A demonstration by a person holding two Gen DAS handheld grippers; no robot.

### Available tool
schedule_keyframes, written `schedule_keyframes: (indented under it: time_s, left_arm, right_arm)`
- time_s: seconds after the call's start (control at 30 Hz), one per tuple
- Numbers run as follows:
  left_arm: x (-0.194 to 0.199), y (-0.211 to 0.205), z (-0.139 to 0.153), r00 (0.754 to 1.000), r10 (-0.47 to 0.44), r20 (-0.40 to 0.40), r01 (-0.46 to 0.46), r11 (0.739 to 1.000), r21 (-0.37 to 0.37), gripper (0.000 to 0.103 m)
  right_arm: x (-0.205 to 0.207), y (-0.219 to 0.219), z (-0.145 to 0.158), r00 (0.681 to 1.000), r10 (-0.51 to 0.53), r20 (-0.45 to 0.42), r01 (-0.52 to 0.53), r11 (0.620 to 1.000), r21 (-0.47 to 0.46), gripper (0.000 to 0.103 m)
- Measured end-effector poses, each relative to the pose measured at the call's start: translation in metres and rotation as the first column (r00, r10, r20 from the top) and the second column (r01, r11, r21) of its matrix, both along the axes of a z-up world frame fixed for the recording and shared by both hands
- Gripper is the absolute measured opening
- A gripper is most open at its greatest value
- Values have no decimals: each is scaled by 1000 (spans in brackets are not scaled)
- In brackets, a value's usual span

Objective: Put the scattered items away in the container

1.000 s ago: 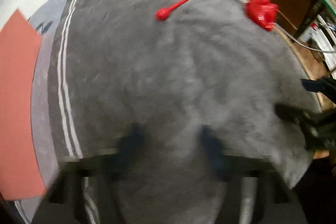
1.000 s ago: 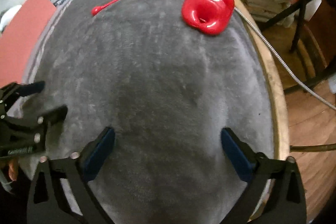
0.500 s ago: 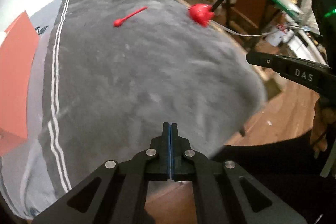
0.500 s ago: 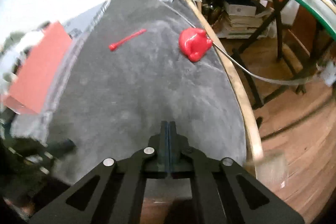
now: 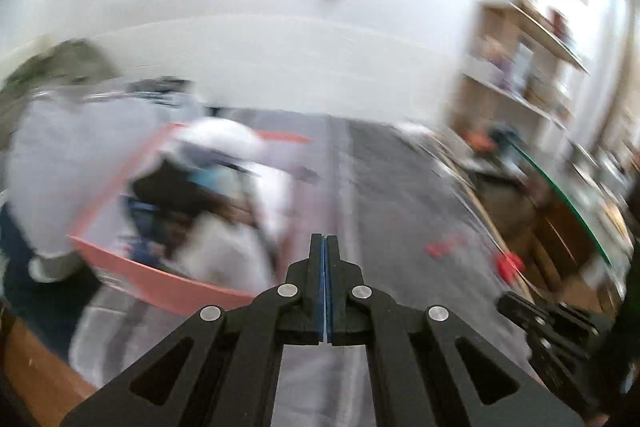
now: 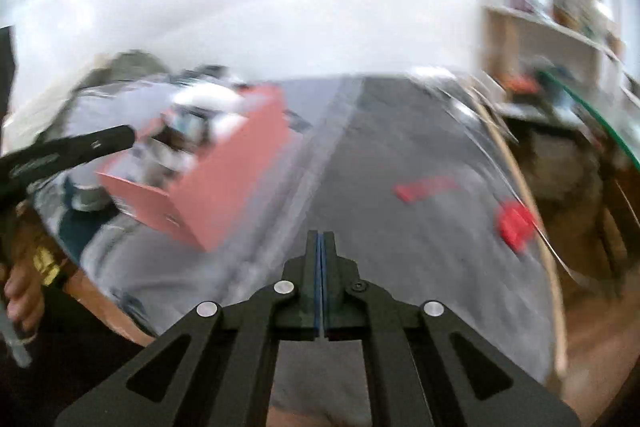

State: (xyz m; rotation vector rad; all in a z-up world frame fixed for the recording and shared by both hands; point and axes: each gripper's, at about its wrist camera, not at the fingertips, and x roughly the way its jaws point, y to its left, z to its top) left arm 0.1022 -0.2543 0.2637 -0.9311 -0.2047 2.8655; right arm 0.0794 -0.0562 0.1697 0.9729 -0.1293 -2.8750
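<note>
Both views are blurred. The left gripper [image 5: 324, 247] and the right gripper [image 6: 319, 243] are seen pressed together, with nothing between the pads. A red spoon [image 6: 424, 187] and a red lobed item [image 6: 514, 225] are left on the grey cloth [image 6: 380, 155] near the worktop's right edge. A pink box [image 6: 236, 167] is seen toward the left edge.

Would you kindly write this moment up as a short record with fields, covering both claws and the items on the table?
left claw: shut, nothing between its fingers
right claw: shut, nothing held
red spoon: lying on the grey cloth, blurred
red lumpy item: on the cloth near the table's right edge, apart from the spoon
pink box: on the left of the cloth, already holding items too blurred to name
image quality: heavy motion blur in both views
</note>
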Motion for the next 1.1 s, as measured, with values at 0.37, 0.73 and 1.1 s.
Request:
schedule_keyframes:
  time_s: [0.37, 0.73, 1.1]
  left_arm:
    - [-86, -105, -25, 961, 276, 29, -272, 957, -104, 0]
    - [-131, -61, -122, 890, 342, 302, -214, 897, -386, 76]
    - [-101, 78, -70, 998, -49, 32, 53, 989, -140, 98]
  right_arm:
    - [-111, -138, 51, 941, 298, -160, -301, 954, 5, 0]
    - [-155, -200, -86, 857, 376, 352, -492, 800, 343, 95]
    - [-108, -26, -19, 989, 73, 128, -102, 966, 236, 102]
